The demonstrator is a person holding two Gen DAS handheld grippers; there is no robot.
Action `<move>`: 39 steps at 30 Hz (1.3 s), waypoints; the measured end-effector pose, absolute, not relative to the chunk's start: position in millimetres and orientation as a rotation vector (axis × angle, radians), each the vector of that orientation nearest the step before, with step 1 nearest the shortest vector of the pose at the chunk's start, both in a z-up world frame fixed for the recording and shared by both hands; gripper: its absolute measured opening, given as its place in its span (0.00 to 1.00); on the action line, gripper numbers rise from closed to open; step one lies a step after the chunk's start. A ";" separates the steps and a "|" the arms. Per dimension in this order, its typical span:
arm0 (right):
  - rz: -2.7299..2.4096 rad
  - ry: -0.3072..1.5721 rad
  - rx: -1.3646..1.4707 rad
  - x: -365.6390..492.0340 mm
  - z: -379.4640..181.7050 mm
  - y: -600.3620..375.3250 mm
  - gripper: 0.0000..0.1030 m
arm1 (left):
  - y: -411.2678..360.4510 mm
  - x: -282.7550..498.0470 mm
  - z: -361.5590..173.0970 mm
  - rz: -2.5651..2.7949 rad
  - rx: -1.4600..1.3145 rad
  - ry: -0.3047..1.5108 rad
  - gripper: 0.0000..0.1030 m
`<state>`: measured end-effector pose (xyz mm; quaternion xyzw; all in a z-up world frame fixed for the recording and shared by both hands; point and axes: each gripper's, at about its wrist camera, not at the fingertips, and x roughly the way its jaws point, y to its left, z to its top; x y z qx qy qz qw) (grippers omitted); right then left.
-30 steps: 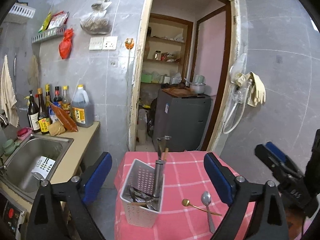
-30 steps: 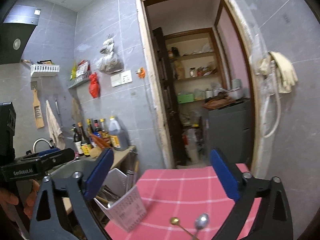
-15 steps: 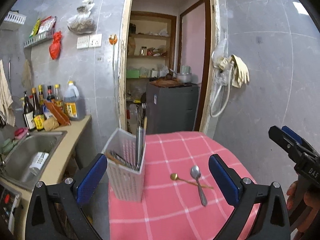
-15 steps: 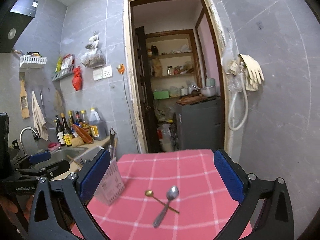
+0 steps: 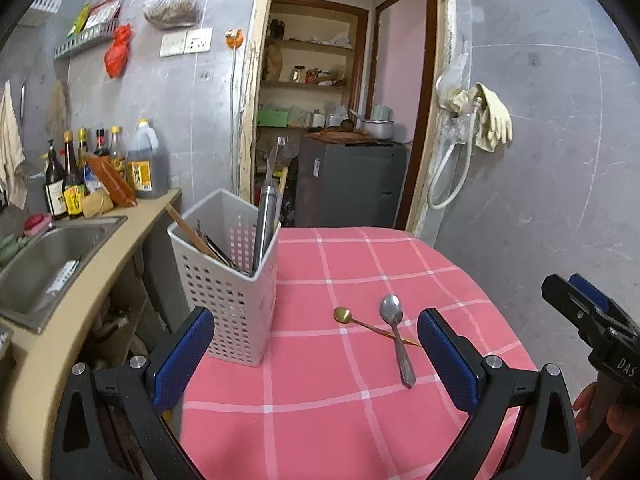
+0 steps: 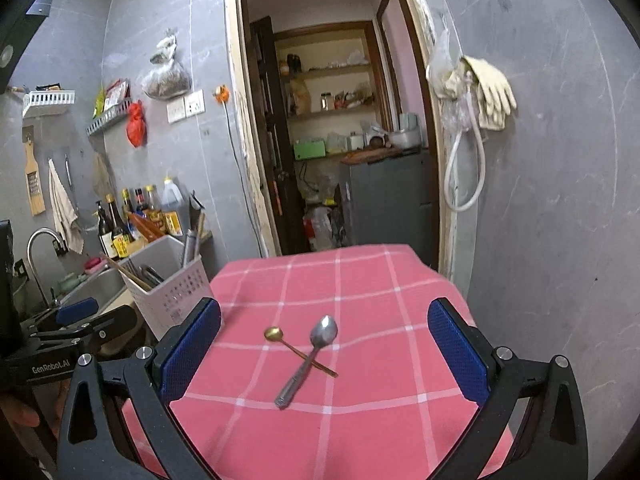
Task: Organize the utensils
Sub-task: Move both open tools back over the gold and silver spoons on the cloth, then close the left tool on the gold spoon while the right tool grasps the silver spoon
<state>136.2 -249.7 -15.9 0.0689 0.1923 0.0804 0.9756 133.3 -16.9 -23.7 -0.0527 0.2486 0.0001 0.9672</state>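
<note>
On the pink checked table [image 6: 360, 432], a silver spoon [image 6: 306, 360] lies crossed over a small gold spoon [image 6: 296, 350] just right of the white utensil basket [image 5: 230, 280], while the left hand-held gripper [image 5: 312, 354] and right hand-held gripper [image 6: 324, 354] both hover spread wide, gripping nothing.

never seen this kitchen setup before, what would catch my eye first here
The pink checked tablecloth fills the middle, and on it a silver spoon lies crossed over a thin gold spoon. At the cloth's left edge stands a white perforated caddy with utensils in it.
</note>
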 end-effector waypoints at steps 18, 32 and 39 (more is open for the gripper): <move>0.346 0.539 0.142 239.8 -87.5 -290.7 0.99 | -55.1 210.0 -91.0 0.111 -0.243 0.563 0.99; 0.559 0.777 0.272 344.6 -144.3 -282.6 0.61 | -57.0 288.0 -138.3 0.083 -0.359 0.718 0.70; 0.652 0.882 0.217 374.5 -169.6 -249.0 0.41 | -51.1 314.1 -161.7 0.072 -0.436 0.815 0.51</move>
